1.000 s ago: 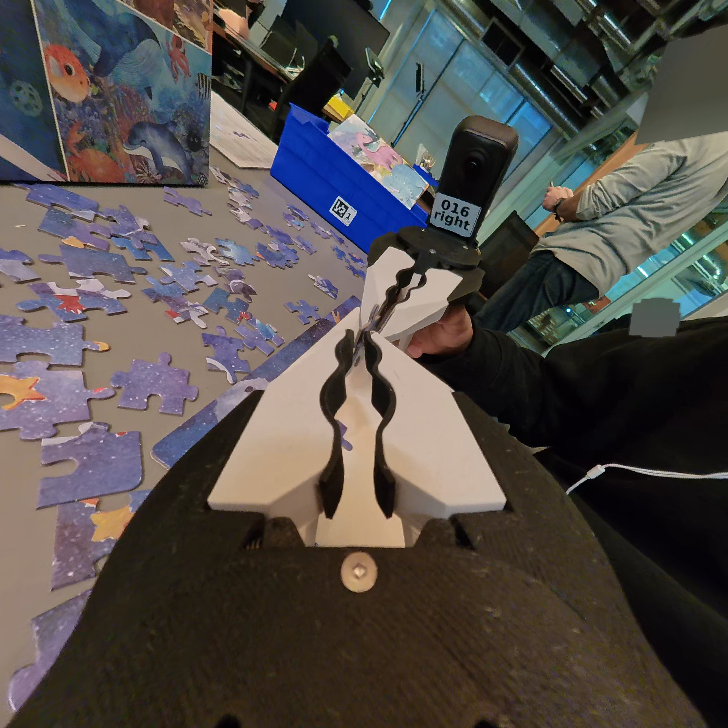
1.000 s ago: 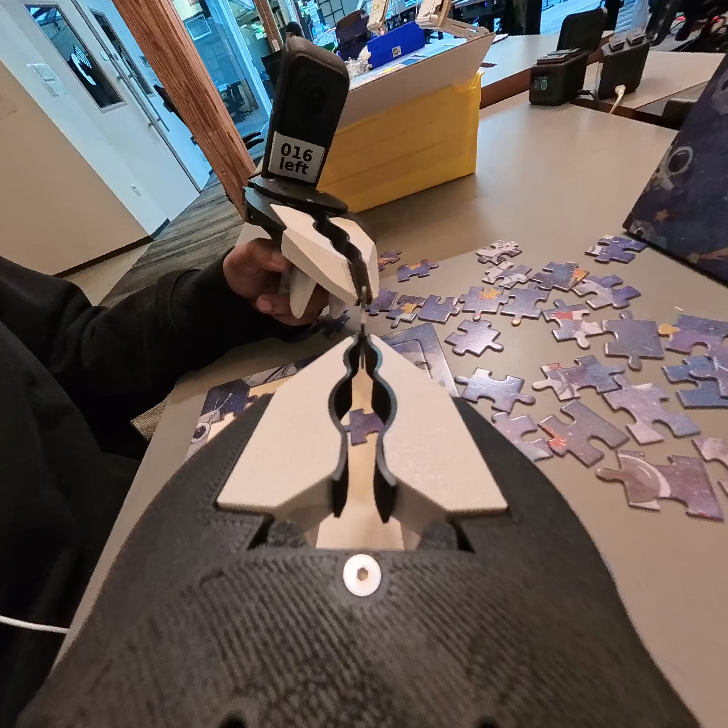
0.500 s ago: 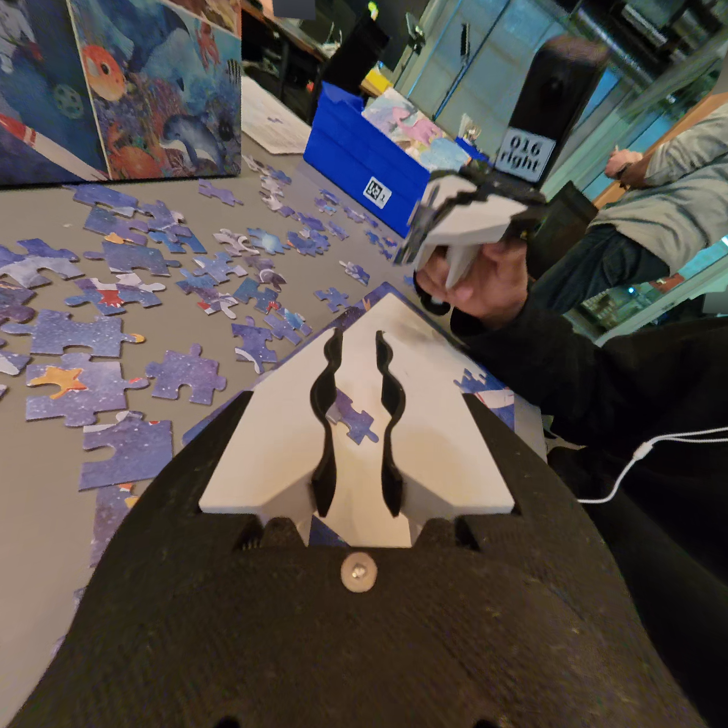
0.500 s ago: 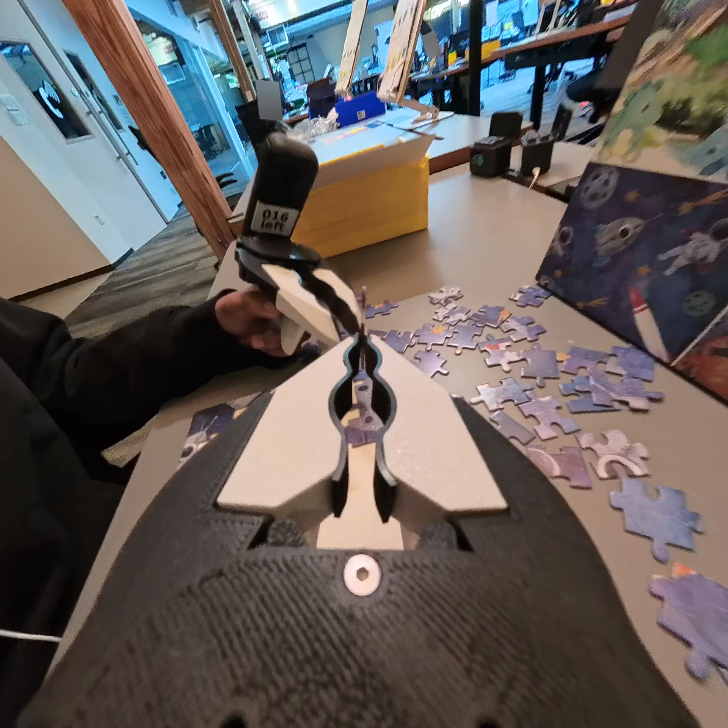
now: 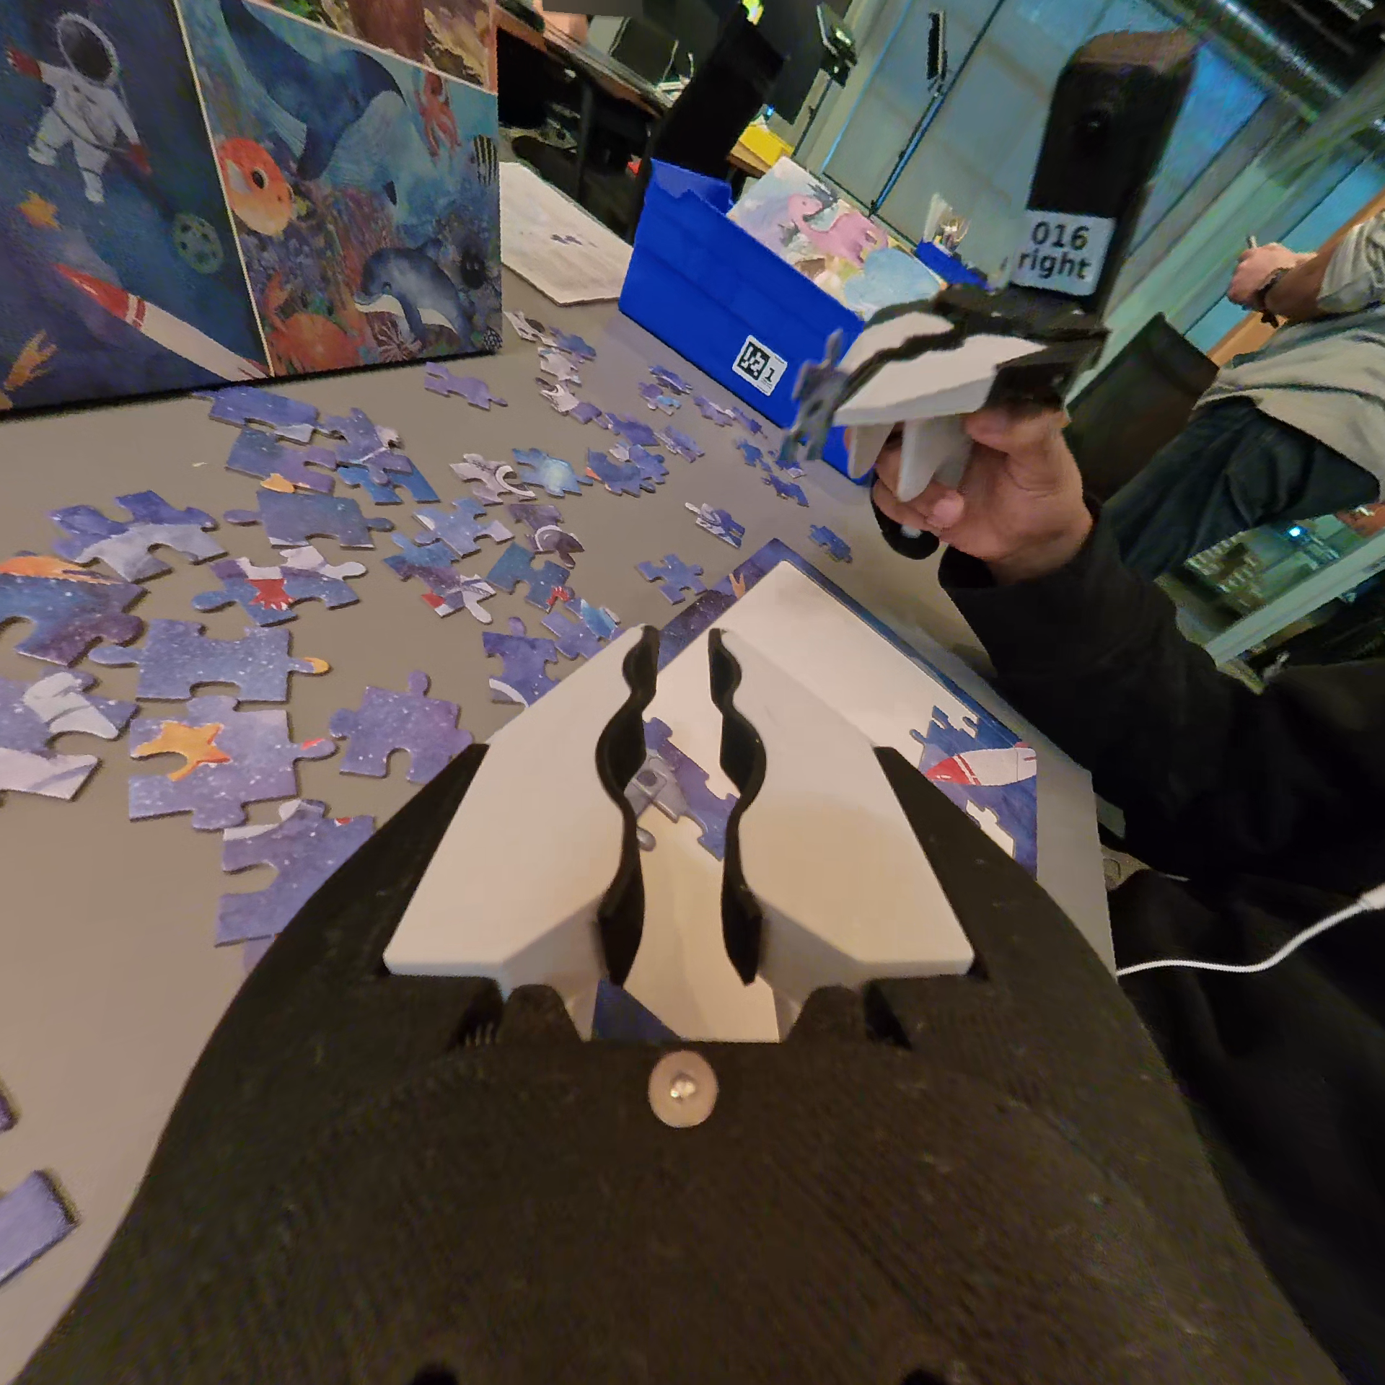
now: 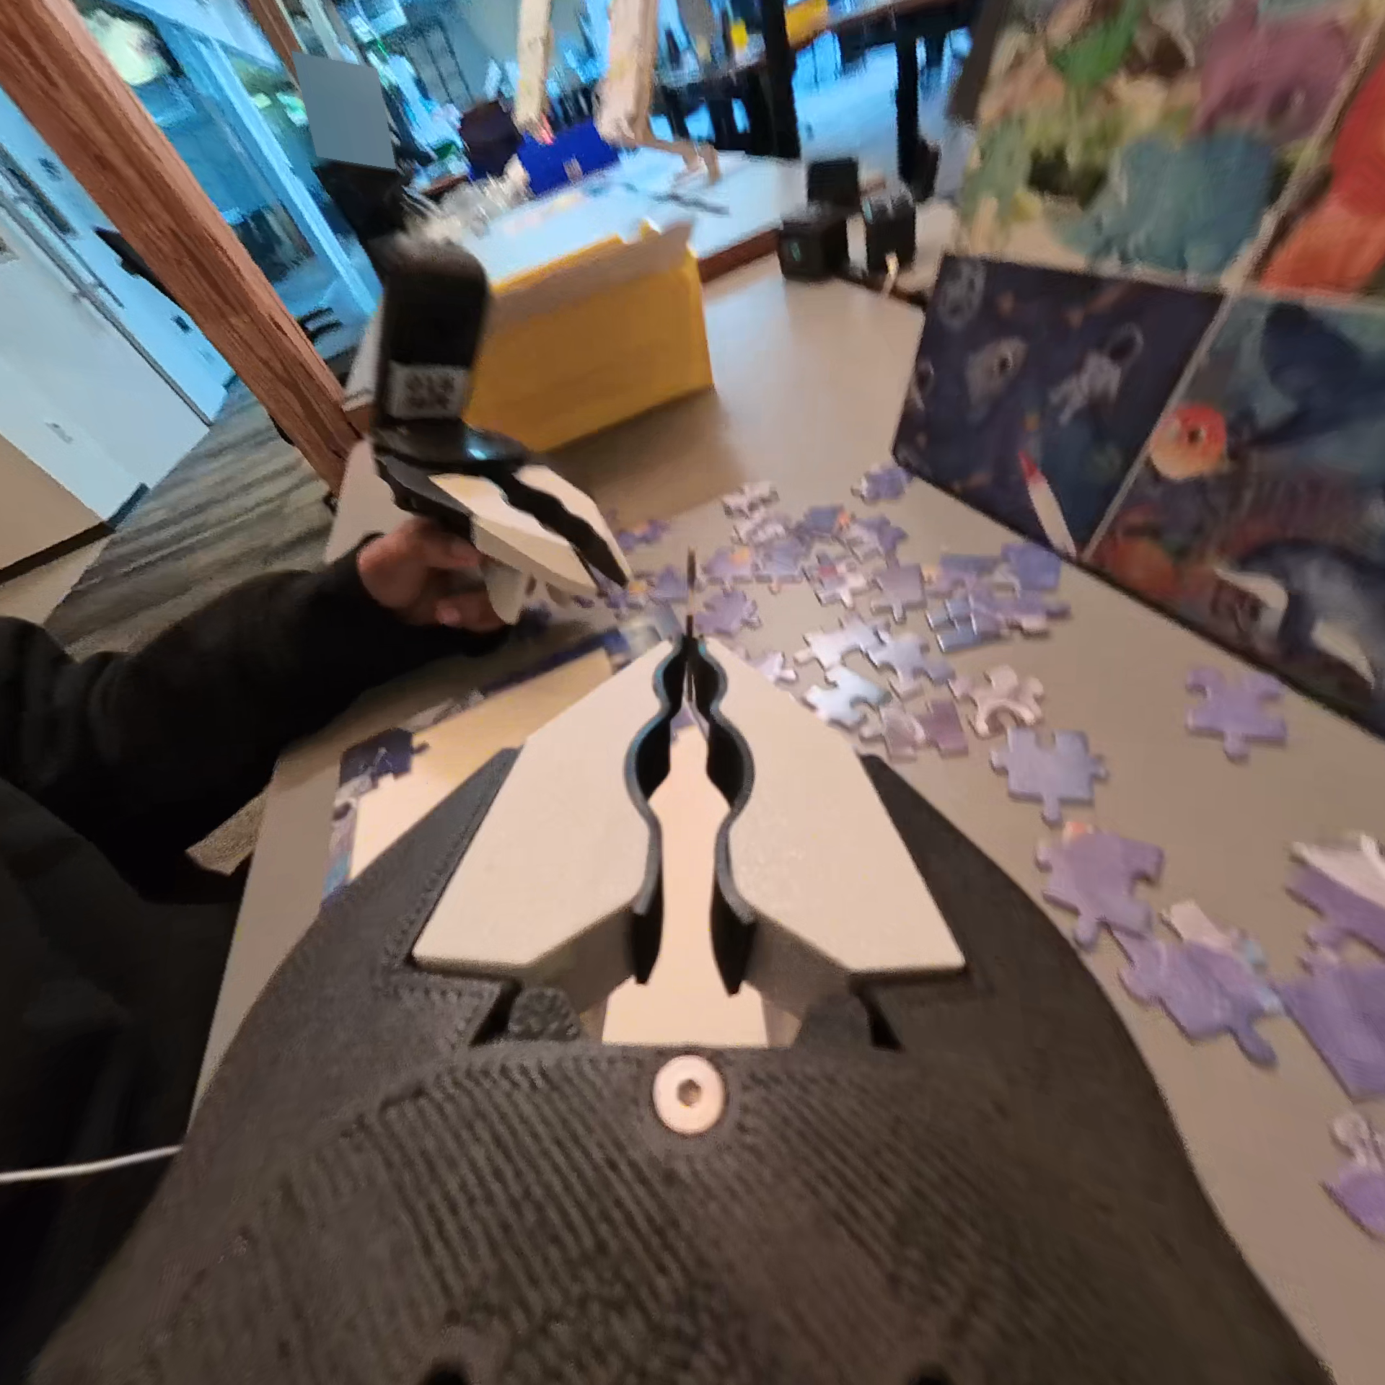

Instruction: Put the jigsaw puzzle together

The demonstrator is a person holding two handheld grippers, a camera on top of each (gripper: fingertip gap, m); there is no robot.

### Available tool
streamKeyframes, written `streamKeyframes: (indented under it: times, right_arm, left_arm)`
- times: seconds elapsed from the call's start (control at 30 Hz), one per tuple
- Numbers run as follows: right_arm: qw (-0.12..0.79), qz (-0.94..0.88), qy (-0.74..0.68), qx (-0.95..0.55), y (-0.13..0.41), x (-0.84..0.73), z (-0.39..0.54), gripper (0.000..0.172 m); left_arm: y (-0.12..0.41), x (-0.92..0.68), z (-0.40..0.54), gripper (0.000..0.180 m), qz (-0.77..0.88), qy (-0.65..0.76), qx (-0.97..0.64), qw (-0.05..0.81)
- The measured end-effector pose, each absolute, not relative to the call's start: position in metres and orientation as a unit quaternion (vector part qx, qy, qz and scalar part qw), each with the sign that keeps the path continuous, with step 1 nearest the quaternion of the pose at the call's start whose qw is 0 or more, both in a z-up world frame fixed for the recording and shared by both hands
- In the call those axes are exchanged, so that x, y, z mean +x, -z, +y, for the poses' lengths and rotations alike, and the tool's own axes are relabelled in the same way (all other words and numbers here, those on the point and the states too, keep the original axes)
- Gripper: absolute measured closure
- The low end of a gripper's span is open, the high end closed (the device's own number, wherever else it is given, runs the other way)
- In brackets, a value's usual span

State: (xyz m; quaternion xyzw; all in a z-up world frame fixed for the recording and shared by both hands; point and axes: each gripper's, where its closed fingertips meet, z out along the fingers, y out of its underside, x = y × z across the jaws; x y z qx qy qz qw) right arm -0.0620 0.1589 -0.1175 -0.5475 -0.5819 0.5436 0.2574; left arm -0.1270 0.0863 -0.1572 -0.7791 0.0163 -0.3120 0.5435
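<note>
Scattered purple puzzle pieces [image 5: 405, 731] cover the grey surface [image 5: 465, 405]; the right gripper [image 5: 821, 397] pinches one piece [image 5: 813, 401] aloft, while the left gripper [image 5: 678, 644] hangs slightly parted, empty, above the puzzle tray [image 5: 982, 772].

The left gripper [image 5: 682, 644] hangs over a puzzle board [image 5: 974, 757] with its fingers apart and nothing between the pads. Under the gap lies a purple piece [image 5: 678, 779] on the board. The right gripper [image 5: 824, 390] is raised to the right, in a hand [image 5: 997, 495] — its fingers are closed on a puzzle piece [image 5: 813, 408] that stands on edge. Loose pieces [image 5: 315, 599] cover the grey table [image 5: 112, 937]. Behind stand a picture box [image 5: 247, 187] and a blue bin [image 5: 719, 300].
</note>
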Motion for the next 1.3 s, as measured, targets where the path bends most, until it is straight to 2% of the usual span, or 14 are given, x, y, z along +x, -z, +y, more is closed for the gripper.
streamKeyframes:
  times: [0.23, 0.37, 0.57, 0.83, 1.3]
  right_arm:
    - [0.147, -0.530, -0.556, -0.623, 0.162, -0.055, 0.182, 0.172]
    - [0.113, -0.513, -0.578, -0.625, 0.165, -0.056, 0.179, 0.172]
    - [0.108, -0.535, -0.553, -0.629, 0.173, -0.055, 0.173, 0.172]
    - [0.149, -0.502, -0.554, -0.647, 0.166, -0.048, 0.202, 0.172]
    - [0.125, -0.523, -0.551, -0.638, 0.179, -0.056, 0.184, 0.172]
  left_arm:
    - [0.157, -0.125, 0.093, 0.167, 0.032, 0.288, -0.788, 0.543]
    - [0.161, -0.129, 0.094, 0.166, 0.033, 0.262, -0.798, 0.542]
    - [0.161, -0.143, 0.096, 0.161, 0.016, 0.226, -0.800, 0.556]
    - [0.164, -0.155, 0.094, 0.160, 0.005, 0.177, -0.809, 0.560]
    - [0.144, -0.171, 0.078, 0.167, -0.009, 0.114, -0.775, 0.622]
